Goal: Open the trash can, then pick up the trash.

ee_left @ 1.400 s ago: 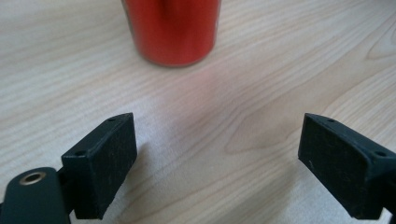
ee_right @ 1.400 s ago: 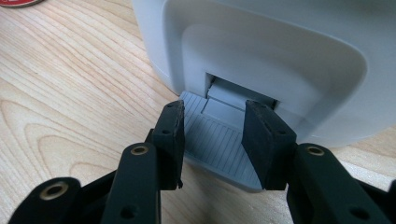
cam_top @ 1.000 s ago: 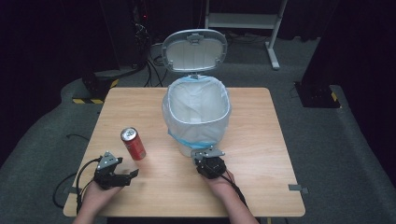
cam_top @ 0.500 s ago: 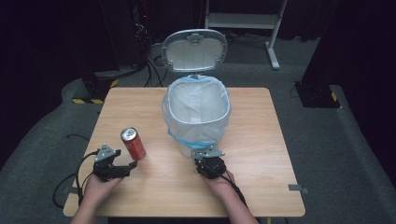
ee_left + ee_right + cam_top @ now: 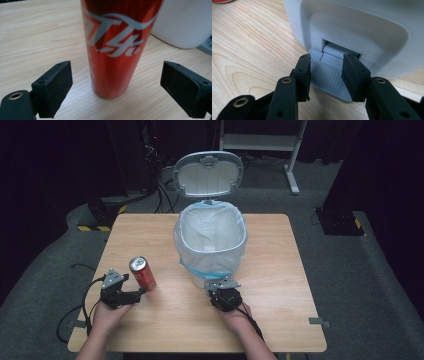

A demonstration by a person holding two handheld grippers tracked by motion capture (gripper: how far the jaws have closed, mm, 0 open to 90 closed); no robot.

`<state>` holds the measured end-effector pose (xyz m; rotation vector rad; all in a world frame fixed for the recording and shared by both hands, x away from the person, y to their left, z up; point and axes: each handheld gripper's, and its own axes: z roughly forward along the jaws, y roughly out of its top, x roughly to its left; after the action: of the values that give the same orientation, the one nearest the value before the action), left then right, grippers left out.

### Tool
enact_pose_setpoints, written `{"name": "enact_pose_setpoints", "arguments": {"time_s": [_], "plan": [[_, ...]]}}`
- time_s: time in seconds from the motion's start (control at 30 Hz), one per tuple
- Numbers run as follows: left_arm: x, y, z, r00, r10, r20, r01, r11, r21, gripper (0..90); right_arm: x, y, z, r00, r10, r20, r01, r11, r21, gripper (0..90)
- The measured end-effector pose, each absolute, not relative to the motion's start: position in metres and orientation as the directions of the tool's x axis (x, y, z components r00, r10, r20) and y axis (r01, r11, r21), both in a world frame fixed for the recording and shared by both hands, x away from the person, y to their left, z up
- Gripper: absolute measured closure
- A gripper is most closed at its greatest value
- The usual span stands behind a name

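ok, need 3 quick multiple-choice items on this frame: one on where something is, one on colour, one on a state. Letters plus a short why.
1. Where does the can stand?
A. inside the bin
B. on the table, left of the bin, in front of the left gripper
C. on the floor

2. What colour is the can?
A. red
B. green
C. blue

3. How is the bin's lid?
A. shut
B. lying on the table
C. swung up open

Answers:
1 B: the high view shows it upright on the table left of the bin, and the left gripper has its jaws spread either side of it.
2 A: its body is red with white lettering in the left gripper view.
3 C: the lid stands raised behind the lined rim, while the right gripper is at the pedal.
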<state>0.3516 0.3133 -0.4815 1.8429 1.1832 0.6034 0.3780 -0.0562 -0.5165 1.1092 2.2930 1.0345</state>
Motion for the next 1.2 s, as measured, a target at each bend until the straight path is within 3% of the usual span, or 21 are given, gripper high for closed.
{"name": "enact_pose_setpoints", "arguments": {"time_s": [0.6, 0.87, 1.2], "plan": [[0.360, 0.303, -0.468, 0.402, 0.916, 0.003, 0.433, -0.192, 0.881, 10.6, 0.377, -0.057, -0.517, -0.609, 0.793, -0.025, 0.502, 0.410, 0.762, 58.9], [0.368, 0.295, -0.468, 0.385, 0.923, 0.025, 0.449, -0.211, 0.868, 11.4, 0.377, -0.057, -0.517, -0.611, 0.791, -0.025, 0.503, 0.412, 0.760, 58.9], [0.374, 0.294, -0.471, 0.368, 0.930, 0.011, 0.454, -0.190, 0.871, 20.7, 0.378, -0.057, -0.517, -0.614, 0.789, -0.021, 0.505, 0.413, 0.758, 58.9]]}}
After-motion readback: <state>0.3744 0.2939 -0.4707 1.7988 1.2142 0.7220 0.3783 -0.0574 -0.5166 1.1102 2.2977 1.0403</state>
